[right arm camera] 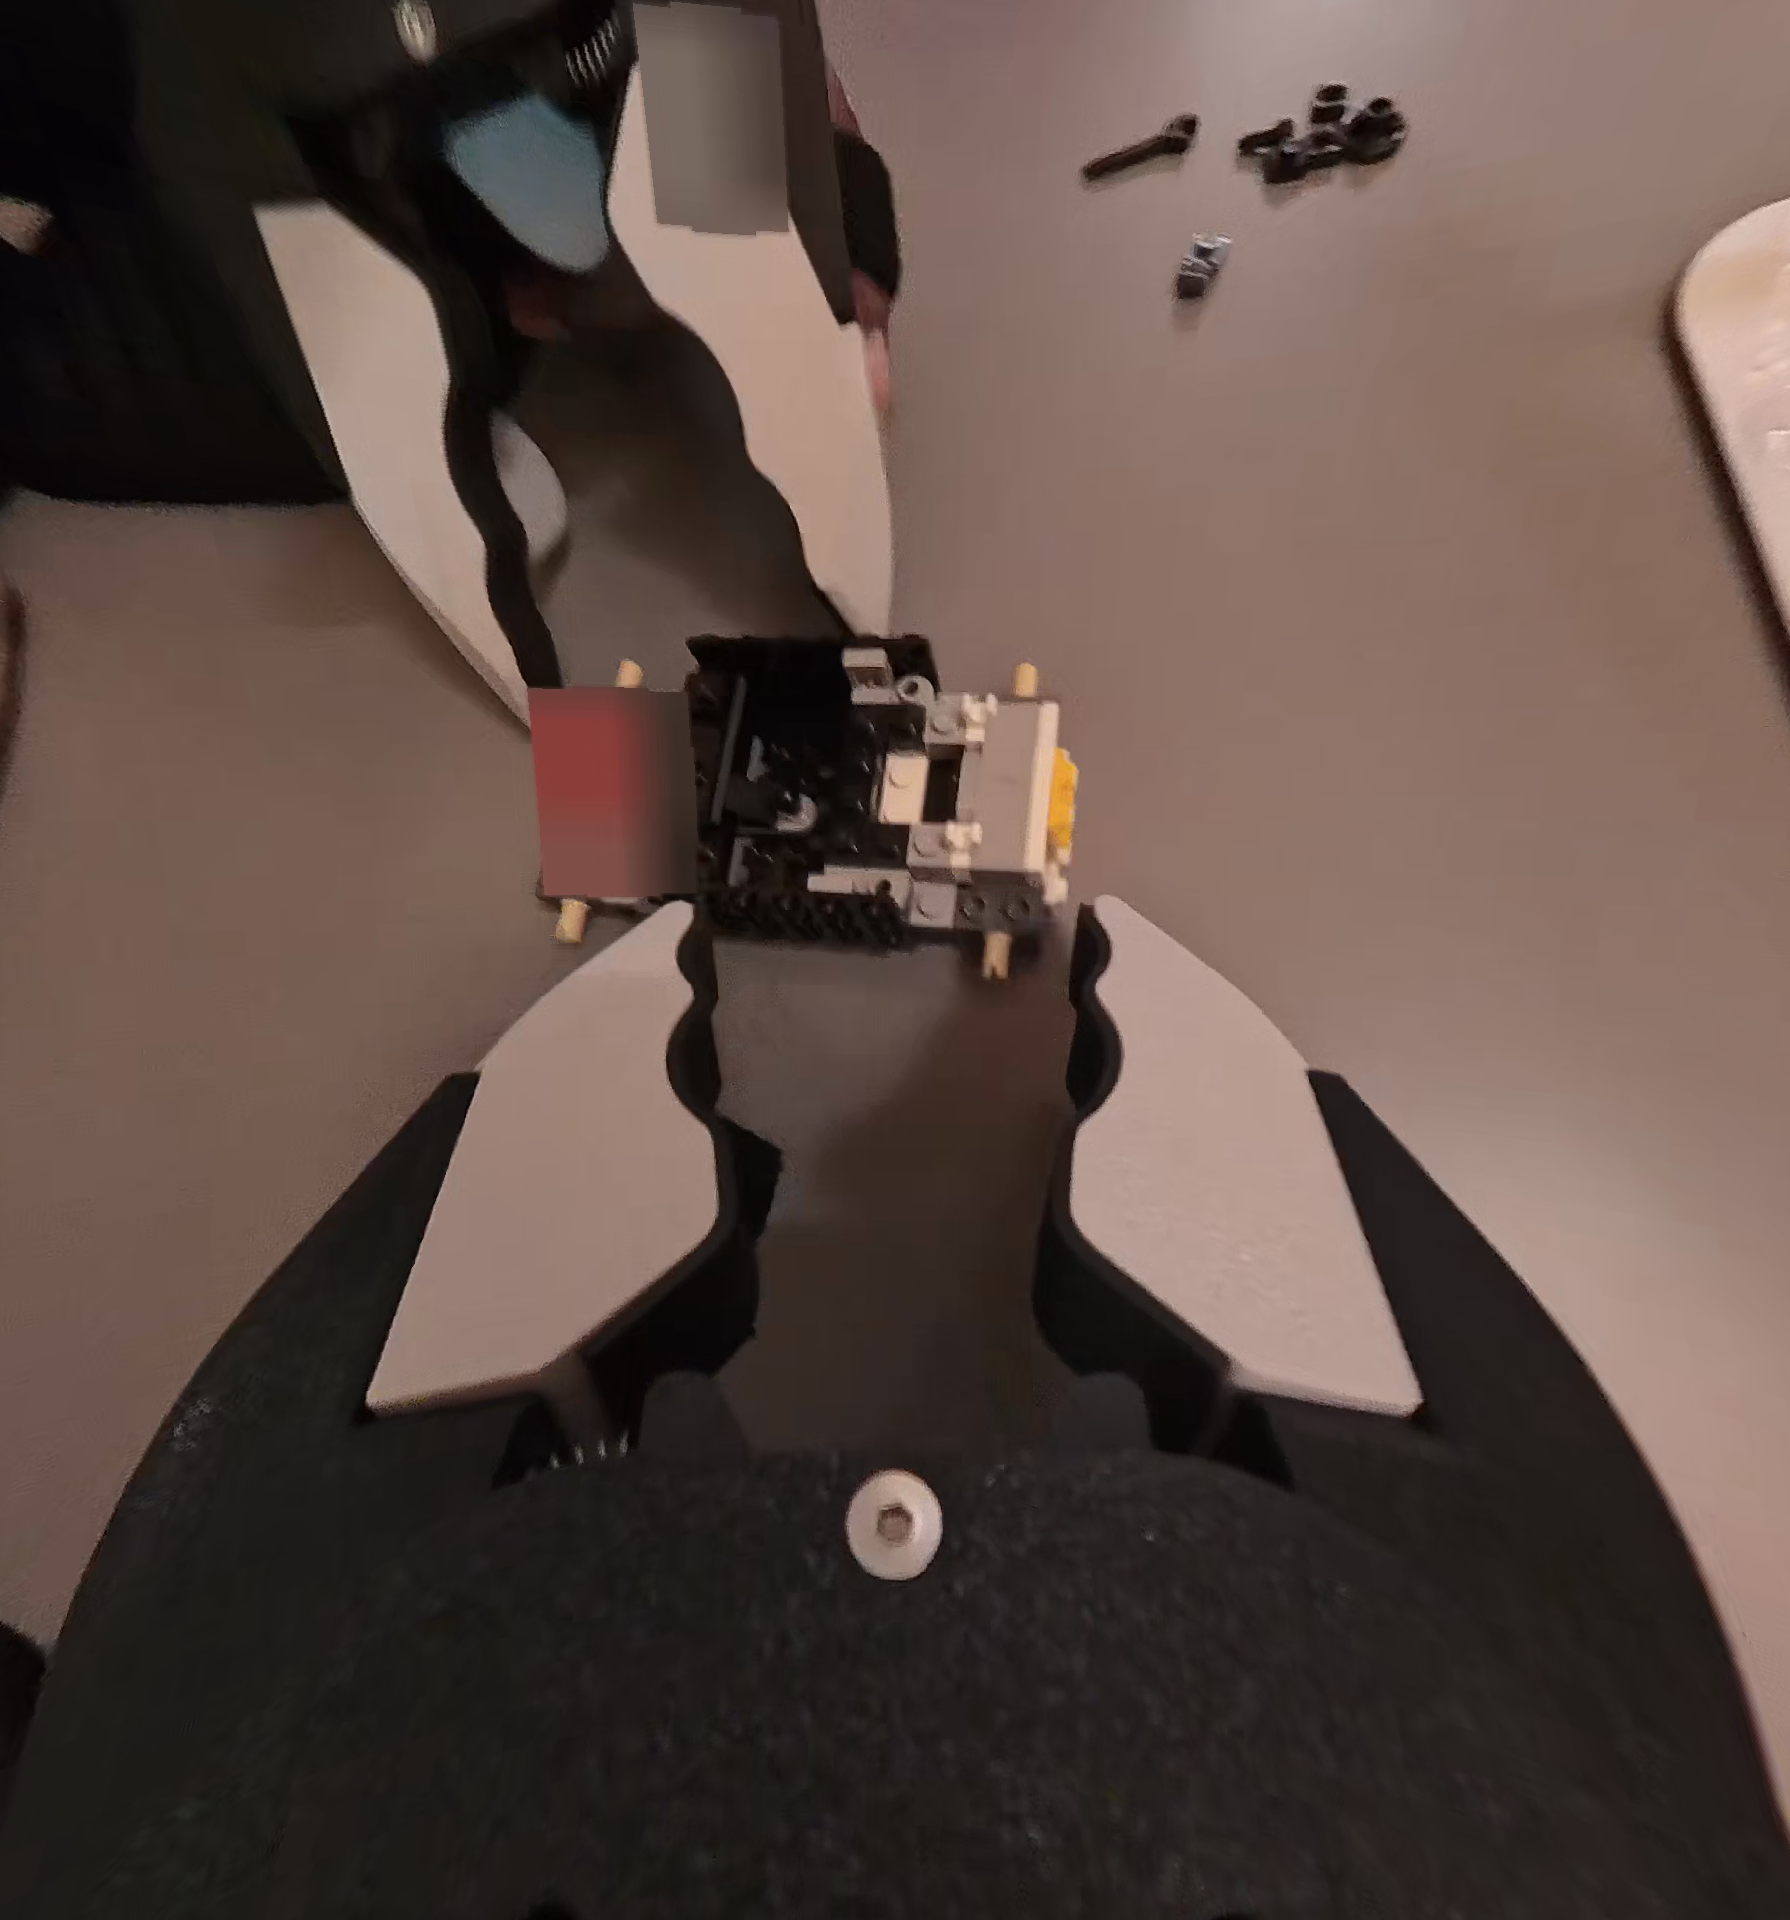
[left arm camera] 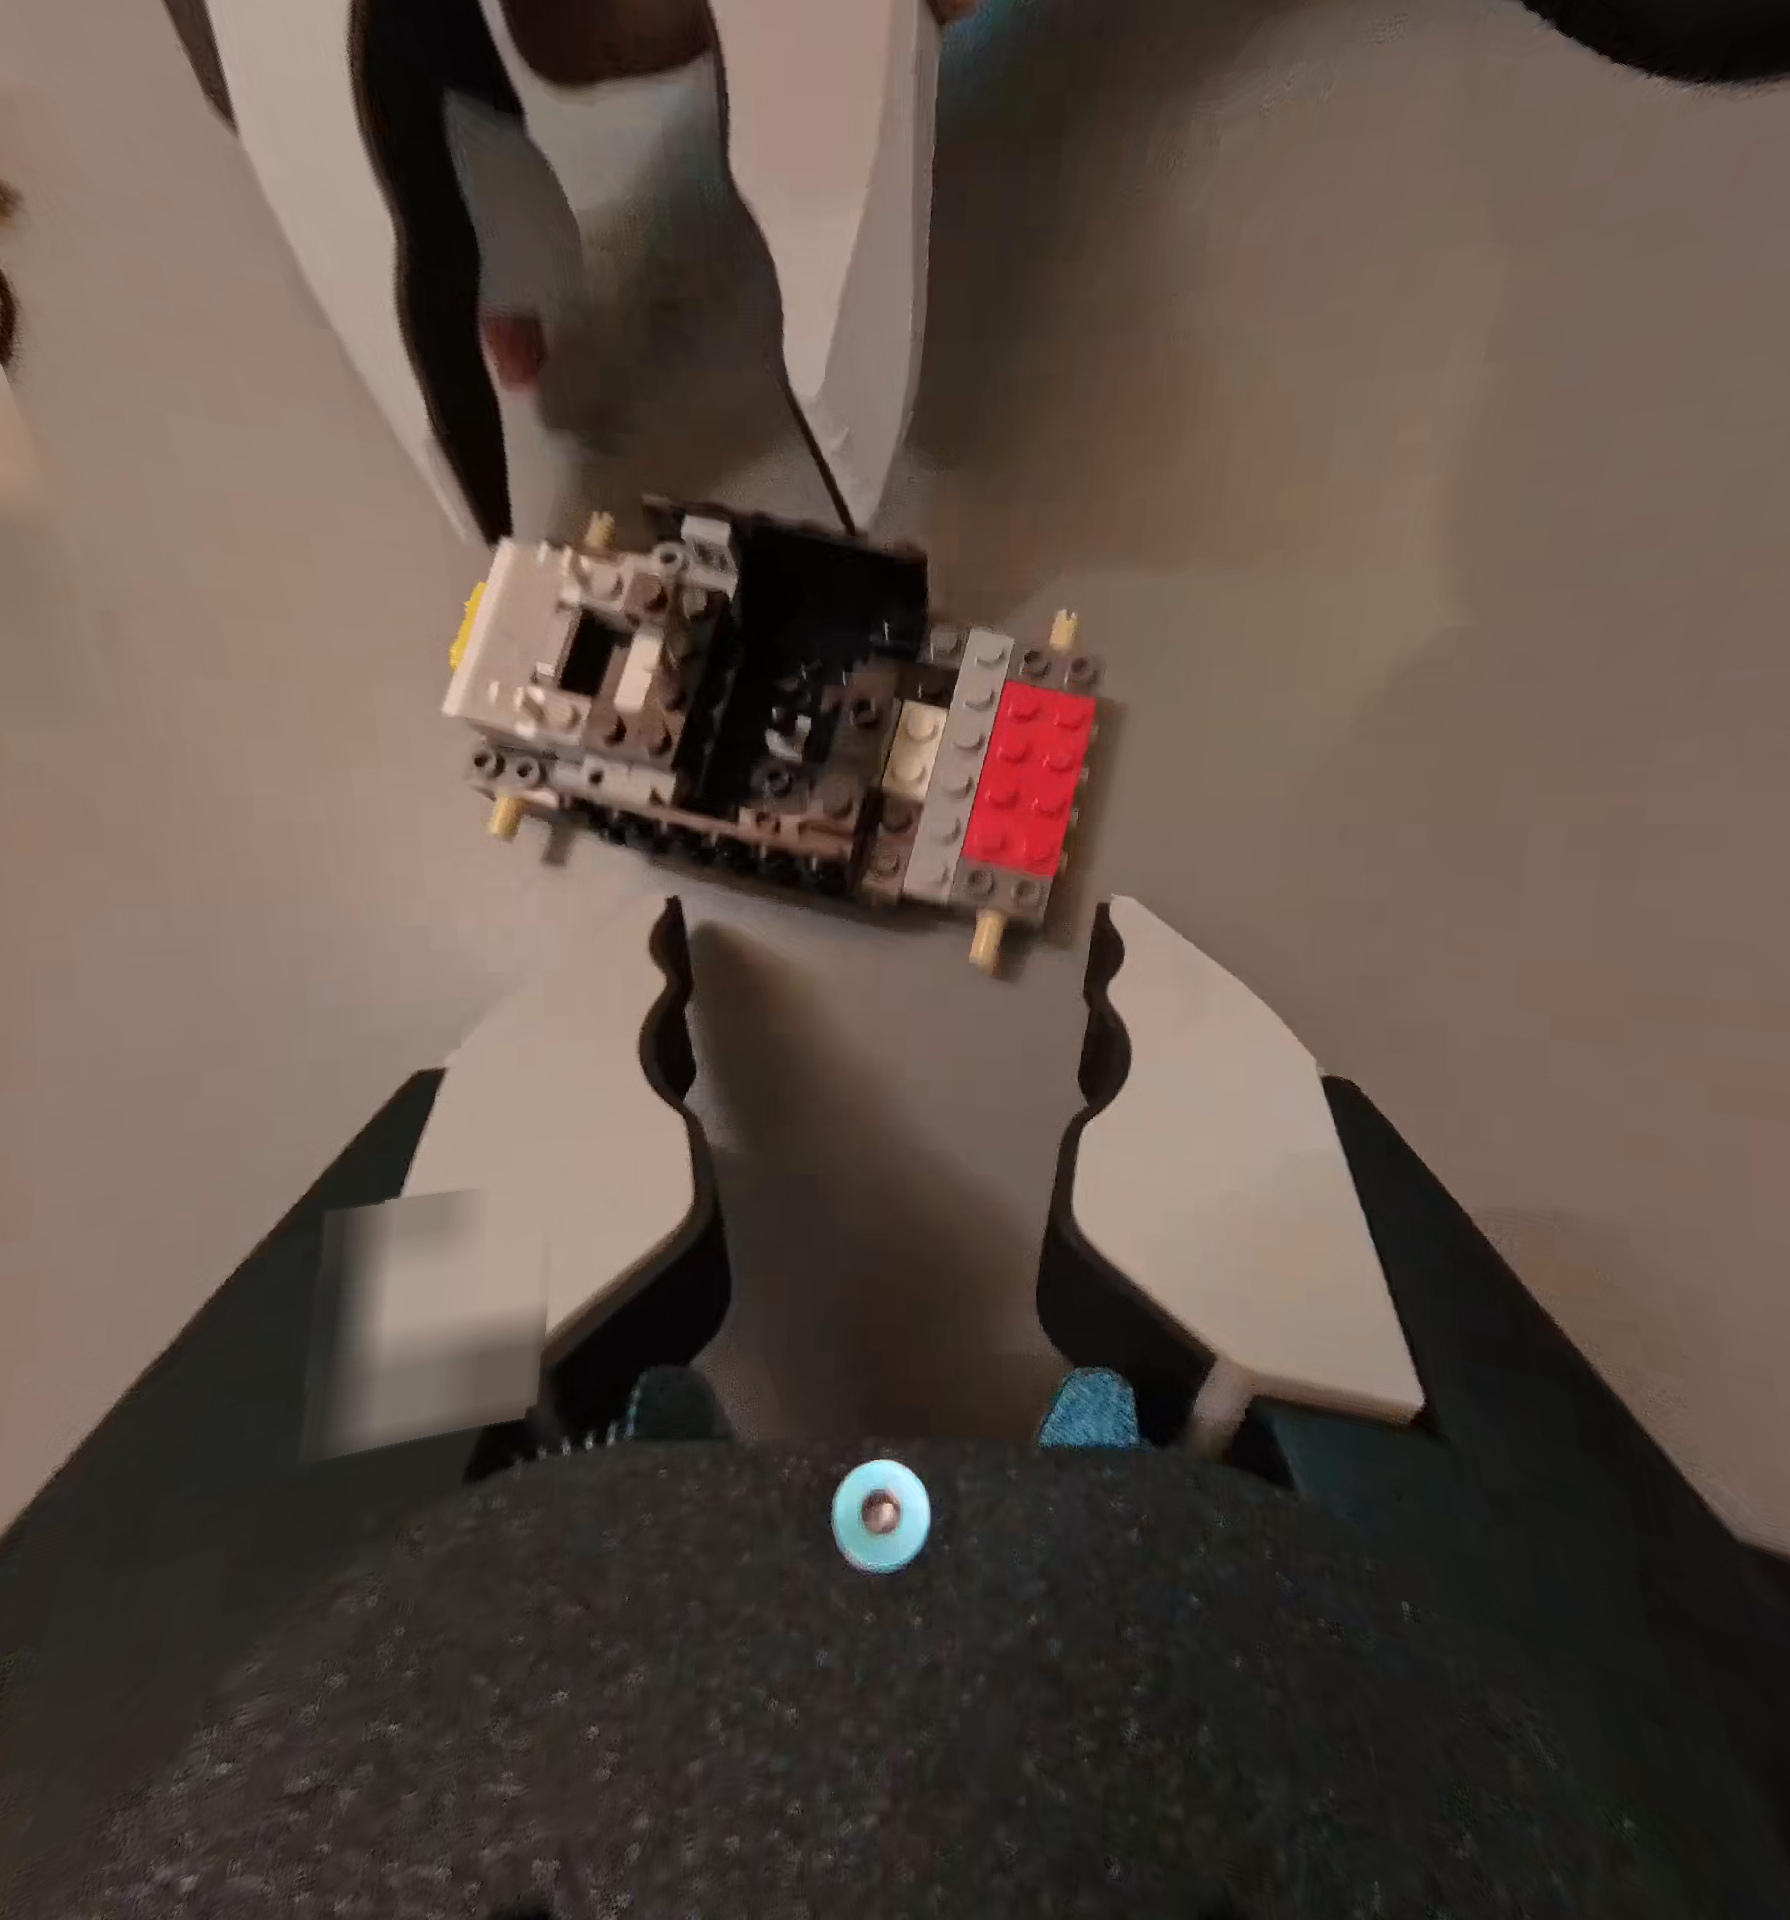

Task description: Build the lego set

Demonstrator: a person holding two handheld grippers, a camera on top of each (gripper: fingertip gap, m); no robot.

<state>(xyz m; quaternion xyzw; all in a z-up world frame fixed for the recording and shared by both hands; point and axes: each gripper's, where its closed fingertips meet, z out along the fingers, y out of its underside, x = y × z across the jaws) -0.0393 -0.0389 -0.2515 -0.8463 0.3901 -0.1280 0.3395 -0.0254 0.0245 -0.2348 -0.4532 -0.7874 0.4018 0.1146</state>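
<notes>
Both grippers, left (left arm camera: 886,920) and right (right arm camera: 883,920), face (jaws wide) across the lego model (left arm camera: 766,727).

Part-built lego vehicle (left arm camera: 766,727) flat on table, w/ red brick (left arm camera: 1031,784).

Both tongs are sporting white fingers with wavy black inner pads on speckled black bodies; left tongs (left arm camera: 886,920) showing a light-blue washer, right tongs (right arm camera: 880,920) a white one.
</notes>
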